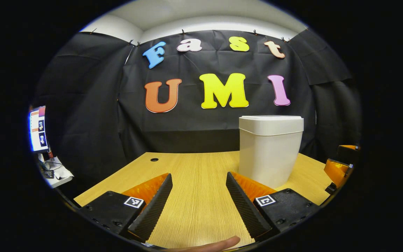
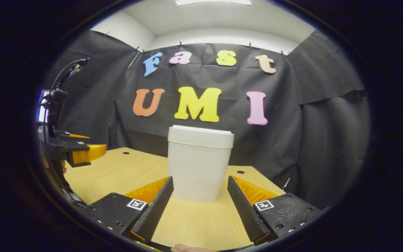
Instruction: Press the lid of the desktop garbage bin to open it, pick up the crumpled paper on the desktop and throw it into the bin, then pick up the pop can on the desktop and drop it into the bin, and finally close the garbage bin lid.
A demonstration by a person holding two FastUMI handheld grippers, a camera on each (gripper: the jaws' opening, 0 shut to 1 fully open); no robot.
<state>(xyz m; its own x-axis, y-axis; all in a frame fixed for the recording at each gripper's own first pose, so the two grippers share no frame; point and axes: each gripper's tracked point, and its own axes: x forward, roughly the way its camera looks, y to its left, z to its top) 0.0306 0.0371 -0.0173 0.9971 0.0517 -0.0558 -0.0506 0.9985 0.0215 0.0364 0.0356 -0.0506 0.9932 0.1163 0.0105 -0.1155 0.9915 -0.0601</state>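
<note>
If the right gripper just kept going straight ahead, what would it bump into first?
Probably the white garbage bin. It stands on the table right ahead of the open right gripper, lid shut, nothing between them.

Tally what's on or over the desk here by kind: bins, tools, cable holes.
Garbage bin, white, lid shut: 1
Tools: 2, the left tool and the right tool, both open and empty
Cable holes in the desk: 2
Total: 5

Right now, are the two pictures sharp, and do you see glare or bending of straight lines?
Left gripper view: the bin is sharp with a soft sheen, and the table edges curve from the fisheye lens. Right gripper view: the bin is sharp, and a ceiling light glares at the top.
</note>
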